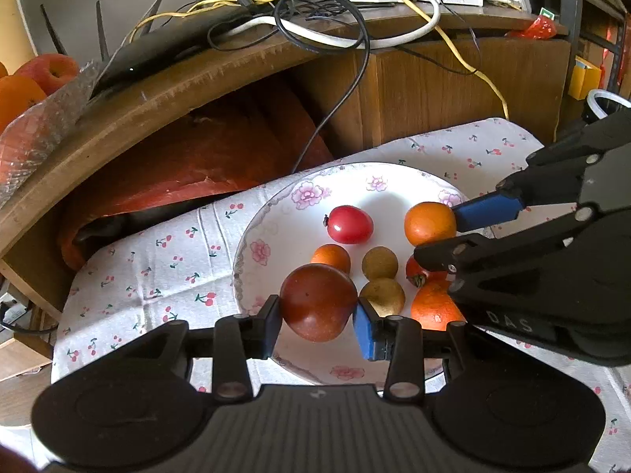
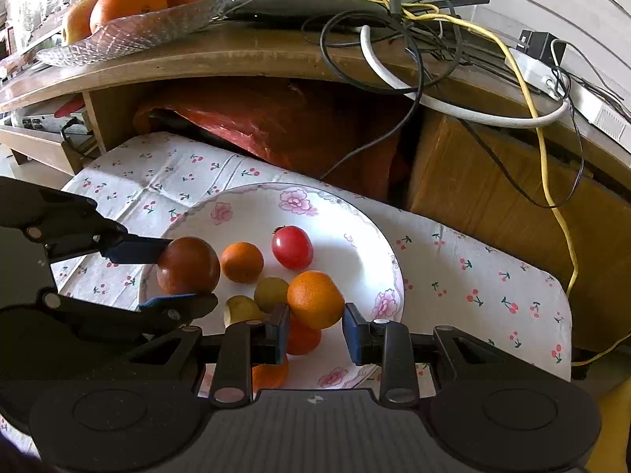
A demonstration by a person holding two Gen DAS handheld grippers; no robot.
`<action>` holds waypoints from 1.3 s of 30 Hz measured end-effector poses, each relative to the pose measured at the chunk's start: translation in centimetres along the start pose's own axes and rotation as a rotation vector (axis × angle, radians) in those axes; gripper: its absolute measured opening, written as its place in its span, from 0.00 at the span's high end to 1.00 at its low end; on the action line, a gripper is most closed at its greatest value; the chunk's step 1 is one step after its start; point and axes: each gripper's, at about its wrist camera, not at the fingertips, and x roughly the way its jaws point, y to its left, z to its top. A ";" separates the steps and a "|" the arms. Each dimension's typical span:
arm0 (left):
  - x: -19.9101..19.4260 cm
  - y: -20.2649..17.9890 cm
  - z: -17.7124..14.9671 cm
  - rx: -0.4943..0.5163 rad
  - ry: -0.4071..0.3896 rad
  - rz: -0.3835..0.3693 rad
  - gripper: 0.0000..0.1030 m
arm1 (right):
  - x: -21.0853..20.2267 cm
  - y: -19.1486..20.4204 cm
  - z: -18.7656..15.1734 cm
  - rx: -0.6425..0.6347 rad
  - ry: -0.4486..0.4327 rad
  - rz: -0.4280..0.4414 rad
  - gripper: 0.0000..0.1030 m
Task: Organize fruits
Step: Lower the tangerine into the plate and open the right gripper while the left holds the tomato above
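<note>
Left gripper [image 1: 317, 317] clamps the dark red plum [image 1: 318, 302] at its widest girth over the flowered plate [image 1: 276, 228]; right gripper [image 2: 314, 329] brackets an orange [image 2: 315, 298], contact unclear. Both look smooth, roll-prone and bruisable.

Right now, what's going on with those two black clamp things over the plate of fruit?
A person is working two hand-held grippers over a flowered plate on a cherry-print cloth. The left gripper has its jaws around a dark red fruit. The right gripper has its jaws on either side of an orange; whether they press on it is unclear. A red tomato, a smaller orange and two brownish-green fruits lie loose on the plate.
</note>
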 end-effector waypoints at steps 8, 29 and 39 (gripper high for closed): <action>0.4 -0.2 0.1 0.008 0.003 -0.008 0.55 | 0.4 0.0 0.2 0.006 -0.007 0.012 0.75; 0.9 0.0 0.2 -0.016 0.011 -0.001 0.54 | 1.1 -0.2 0.6 0.033 -0.013 0.030 0.75; 0.7 0.3 0.1 -0.028 0.009 0.000 0.54 | 0.7 -0.8 0.8 0.078 -0.026 0.060 0.71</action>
